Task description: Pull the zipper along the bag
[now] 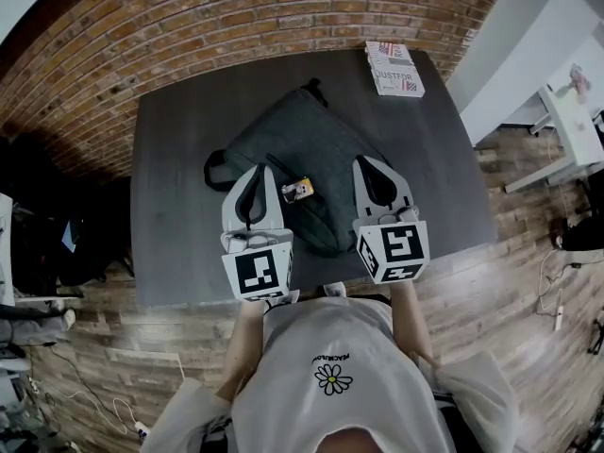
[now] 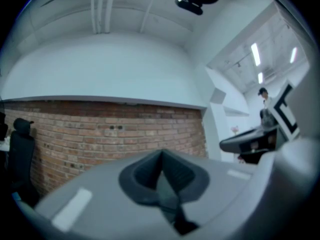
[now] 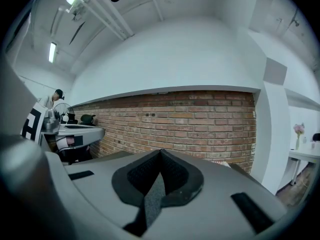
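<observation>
A dark grey bag point(image 1: 293, 154) lies flat on the dark table point(image 1: 170, 206), with a black strap loop point(image 1: 215, 170) at its left and a small yellow charm point(image 1: 297, 190) on its near part. My left gripper point(image 1: 260, 170) hovers over the bag's left side, shut and holding nothing. My right gripper point(image 1: 366, 162) hovers over the bag's right side, likewise shut and holding nothing. In the left gripper view the jaws point(image 2: 161, 154) meet at their tips and point level at a brick wall. The right gripper view shows the same point(image 3: 160, 153). The bag is hidden in both gripper views.
A small stack of books point(image 1: 394, 68) lies at the table's far right corner. A brick wall point(image 1: 236, 26) runs behind the table. White furniture point(image 1: 566, 111) stands to the right. The person stands at the table's near edge point(image 1: 189, 295).
</observation>
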Action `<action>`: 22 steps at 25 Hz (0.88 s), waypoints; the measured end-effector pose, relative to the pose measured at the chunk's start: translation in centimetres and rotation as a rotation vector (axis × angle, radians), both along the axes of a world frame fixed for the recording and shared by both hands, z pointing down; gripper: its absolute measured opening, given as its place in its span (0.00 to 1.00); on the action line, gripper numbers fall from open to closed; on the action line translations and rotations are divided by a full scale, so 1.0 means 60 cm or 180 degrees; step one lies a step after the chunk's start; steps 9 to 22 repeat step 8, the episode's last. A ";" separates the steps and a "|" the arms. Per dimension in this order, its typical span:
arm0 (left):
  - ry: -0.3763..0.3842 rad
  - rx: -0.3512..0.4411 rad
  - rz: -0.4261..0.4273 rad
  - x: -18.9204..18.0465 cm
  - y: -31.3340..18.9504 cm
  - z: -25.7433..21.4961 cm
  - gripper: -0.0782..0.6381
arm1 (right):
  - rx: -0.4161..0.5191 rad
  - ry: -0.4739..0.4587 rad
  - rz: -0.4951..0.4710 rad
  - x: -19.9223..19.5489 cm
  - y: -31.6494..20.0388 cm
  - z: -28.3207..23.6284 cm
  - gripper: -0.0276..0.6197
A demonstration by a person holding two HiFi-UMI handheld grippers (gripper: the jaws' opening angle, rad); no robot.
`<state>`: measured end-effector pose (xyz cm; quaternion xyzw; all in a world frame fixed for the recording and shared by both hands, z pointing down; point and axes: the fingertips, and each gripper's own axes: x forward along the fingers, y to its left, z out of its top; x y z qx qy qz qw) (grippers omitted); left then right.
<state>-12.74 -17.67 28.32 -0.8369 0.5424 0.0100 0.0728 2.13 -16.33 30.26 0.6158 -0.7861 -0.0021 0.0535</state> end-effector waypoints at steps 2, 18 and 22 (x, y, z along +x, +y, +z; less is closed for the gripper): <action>0.0005 0.0007 0.0001 -0.002 -0.001 -0.002 0.12 | -0.0008 -0.0007 0.0002 0.000 -0.001 0.001 0.04; 0.0029 0.0021 -0.0009 -0.008 -0.004 -0.007 0.12 | -0.0008 -0.0008 0.0034 0.002 -0.005 -0.002 0.04; 0.0029 0.0021 -0.0009 -0.008 -0.004 -0.007 0.12 | -0.0008 -0.0008 0.0034 0.002 -0.005 -0.002 0.04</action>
